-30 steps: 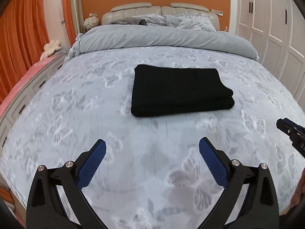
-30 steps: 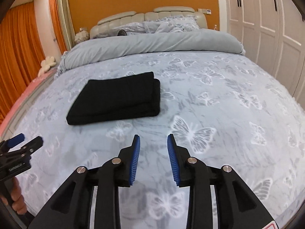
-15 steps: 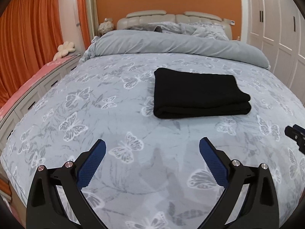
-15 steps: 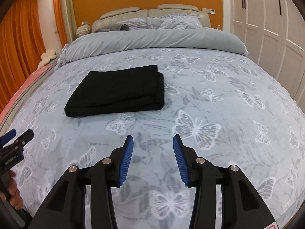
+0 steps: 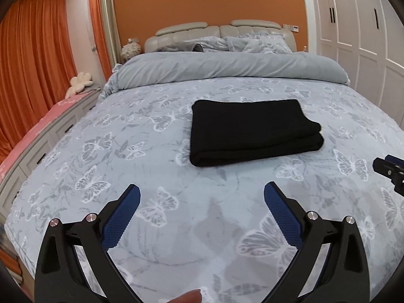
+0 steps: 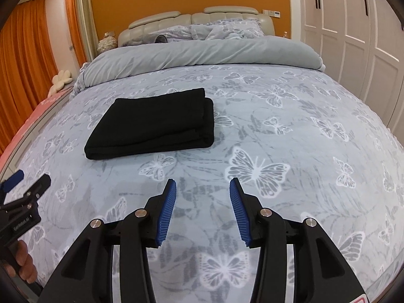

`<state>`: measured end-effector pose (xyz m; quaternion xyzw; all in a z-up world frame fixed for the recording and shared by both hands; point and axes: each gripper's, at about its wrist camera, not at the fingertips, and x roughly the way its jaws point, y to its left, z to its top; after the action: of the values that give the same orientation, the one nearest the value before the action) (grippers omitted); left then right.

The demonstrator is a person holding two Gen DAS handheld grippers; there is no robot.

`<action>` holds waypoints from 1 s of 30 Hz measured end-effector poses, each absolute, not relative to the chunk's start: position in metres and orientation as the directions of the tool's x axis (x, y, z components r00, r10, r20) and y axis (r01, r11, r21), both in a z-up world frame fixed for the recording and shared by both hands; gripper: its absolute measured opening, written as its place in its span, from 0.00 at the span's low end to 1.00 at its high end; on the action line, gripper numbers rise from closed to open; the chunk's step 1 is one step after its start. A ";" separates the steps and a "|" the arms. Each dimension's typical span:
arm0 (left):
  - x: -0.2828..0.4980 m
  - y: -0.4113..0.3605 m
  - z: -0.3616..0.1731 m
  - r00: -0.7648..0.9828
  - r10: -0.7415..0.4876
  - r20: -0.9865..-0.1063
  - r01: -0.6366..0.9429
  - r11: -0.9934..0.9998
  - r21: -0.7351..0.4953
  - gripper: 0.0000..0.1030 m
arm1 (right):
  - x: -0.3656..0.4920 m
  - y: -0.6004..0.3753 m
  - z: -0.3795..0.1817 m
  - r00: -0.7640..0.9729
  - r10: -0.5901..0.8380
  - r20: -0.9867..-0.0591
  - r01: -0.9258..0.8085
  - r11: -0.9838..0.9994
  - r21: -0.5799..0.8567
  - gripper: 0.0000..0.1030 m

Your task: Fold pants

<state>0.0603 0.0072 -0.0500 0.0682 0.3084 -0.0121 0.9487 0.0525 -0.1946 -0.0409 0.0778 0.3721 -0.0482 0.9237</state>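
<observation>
Pants (image 5: 252,128), black and folded into a thick rectangle, lay flat on the bed (image 5: 151,151) with its butterfly cover, about in the middle, with the grey duvet (image 5: 227,68) rolled up at the far end. The left gripper (image 5: 200,197) hovered above the near part of the bed, its fingers wide apart and holding nothing. The right gripper (image 6: 202,189) hovered to the right of it, fingers also apart and empty, well apart from the pants.
</observation>
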 end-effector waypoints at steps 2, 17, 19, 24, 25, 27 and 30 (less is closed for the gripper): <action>0.061 0.006 -0.050 0.801 -0.004 -0.598 0.077 0.992 0.096 0.94 | 0.052 -0.197 -0.040 0.720 -0.028 -0.694 0.151 0.982 0.117 0.42; 0.070 -0.003 -0.055 0.765 -0.041 -0.643 0.089 0.995 0.042 0.93 | 0.052 -0.197 -0.040 0.719 -0.029 -0.695 0.155 0.981 0.119 0.42; 0.070 -0.003 -0.055 0.764 -0.042 -0.644 0.091 0.995 0.043 0.93 | 0.052 -0.196 -0.039 0.719 -0.029 -0.694 0.155 0.981 0.119 0.42; 0.069 -0.003 -0.054 0.763 -0.048 -0.645 0.103 0.994 0.048 0.93 | 0.053 -0.193 -0.039 0.720 -0.024 -0.694 0.144 0.983 0.116 0.42; 0.069 -0.004 -0.054 0.763 -0.046 -0.644 0.104 0.993 0.052 0.93 | 0.053 -0.193 -0.039 0.720 -0.023 -0.694 0.143 0.983 0.116 0.42; 0.069 -0.004 -0.053 0.764 -0.043 -0.644 0.104 0.993 0.056 0.92 | 0.054 -0.191 -0.040 0.719 -0.020 -0.695 0.138 0.984 0.115 0.42; 0.069 -0.003 -0.054 0.762 -0.053 -0.645 0.108 0.993 0.045 0.92 | 0.054 -0.188 -0.040 0.717 -0.018 -0.696 0.134 0.985 0.112 0.42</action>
<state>0.0689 -0.0029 -0.0537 0.0398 0.3420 -0.0429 0.9379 0.0544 -0.1878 -0.0404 0.0773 0.3736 -0.0411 0.9235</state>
